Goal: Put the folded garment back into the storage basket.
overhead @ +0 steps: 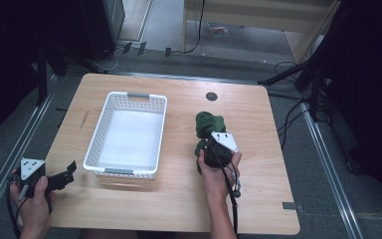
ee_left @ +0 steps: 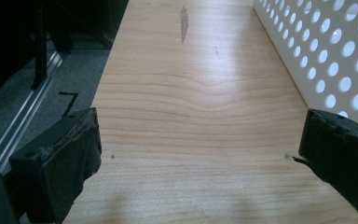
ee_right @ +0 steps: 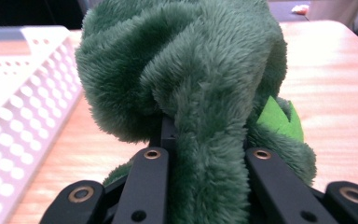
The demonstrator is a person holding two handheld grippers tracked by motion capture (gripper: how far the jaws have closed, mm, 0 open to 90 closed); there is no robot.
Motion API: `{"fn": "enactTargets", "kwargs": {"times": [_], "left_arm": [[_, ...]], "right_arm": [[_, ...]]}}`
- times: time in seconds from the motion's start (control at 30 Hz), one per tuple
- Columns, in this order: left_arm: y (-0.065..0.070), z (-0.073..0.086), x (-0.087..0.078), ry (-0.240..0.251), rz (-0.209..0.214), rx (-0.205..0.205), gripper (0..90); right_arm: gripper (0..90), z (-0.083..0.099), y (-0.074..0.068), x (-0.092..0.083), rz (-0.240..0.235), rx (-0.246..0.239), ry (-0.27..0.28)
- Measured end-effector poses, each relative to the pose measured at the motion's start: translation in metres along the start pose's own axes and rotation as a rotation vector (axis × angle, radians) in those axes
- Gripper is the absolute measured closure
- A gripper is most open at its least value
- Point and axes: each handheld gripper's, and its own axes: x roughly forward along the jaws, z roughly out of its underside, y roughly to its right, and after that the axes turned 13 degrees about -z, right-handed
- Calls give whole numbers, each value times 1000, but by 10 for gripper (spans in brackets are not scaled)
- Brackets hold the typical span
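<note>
Soft toy gripped in right claw; left claw idle.

A green plush toy (overhead: 209,130) is seen at about 3 o'clock of the white basket (overhead: 95,139), low over the table (overhead: 179,199). The right claw (ee_right: 205,154) is closed on a fold of its fur. The left claw (ee_left: 200,154) is held wide open and empty at the basket's 8 o'clock. The toy is judged light, soft and compressible, not fragile; a thick fold or limb is the recommended hold, since loose fur may slip.

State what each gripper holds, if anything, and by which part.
The right gripper is shut on a fold of the green plush toy at its near end. The left gripper is open and holds nothing.
</note>
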Motion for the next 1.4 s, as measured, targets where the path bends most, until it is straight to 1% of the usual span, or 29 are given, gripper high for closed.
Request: {"fn": "enactTargets", "kwargs": {"times": [0.23, 0.33, 0.4, 0.43, 0.47, 0.5, 0.6, 0.67, 0.7, 0.77, 0.8, 0.83, 0.9, 1.07, 1.2, 1.23, 1.27, 1.4], "left_arm": [[1, 0, 0, 4, 2, 13, 0], [1, 0, 0, 3, 3, 17, 0], [1, 0, 0, 4, 4, 19, 0], [1, 0, 0, 7, 7, 24, 0], [2, 0, 0, 18, 13, 28, 0], [2, -1, 0, 14, 14, 39, 0], [5, -1, 0, 10, 28, 51, 0], [6, -1, 0, 15, 22, 65, 0], [6, -1, 0, 14, 22, 67, 0], [6, -1, 1, 15, 24, 67, 0], [6, -1, 1, 16, 27, 62, 0], [5, -1, 1, 12, 30, 59, 0], [4, -1, 1, 8, 31, 50, 0], [5, -1, 1, 5, 30, 56, 0], [5, -1, 1, 11, 29, 58, 0], [5, -1, 1, 10, 29, 58, 0], [5, -1, 1, 9, 28, 59, 0], [5, -1, 1, 8, 28, 56, 0]], "right_arm": [[781, -22, -17, -3, -12, -15, 10], [781, -28, -23, -2, -13, -24, 4], [780, -34, -31, -1, -20, -30, -7], [780, -34, -31, -1, -20, -30, -7], [779, -38, -37, 1, -30, -31, -6], [779, -38, -37, 1, -30, -31, -6], [777, -45, -47, 5, -28, -34, -12], [777, -49, -52, 7, -34, -32, -12], [777, -49, -52, 7, -34, -32, -12], [777, -53, -58, 8, -39, -33, -14], [777, -57, -63, 10, -45, -37, -17], [777, -57, -63, 10, -45, -37, -17], [777, -60, -68, 12, -52, -40, -20], [777, -69, -80, 16, -60, -39, -26], [777, -74, -91, 19, -76, -43, -30], [778, -76, -95, 21, -85, -45, -33], [778, -76, -95, 21, -85, -45, -33], [777, -81, -105, 24, -96, -35, -37]]}}
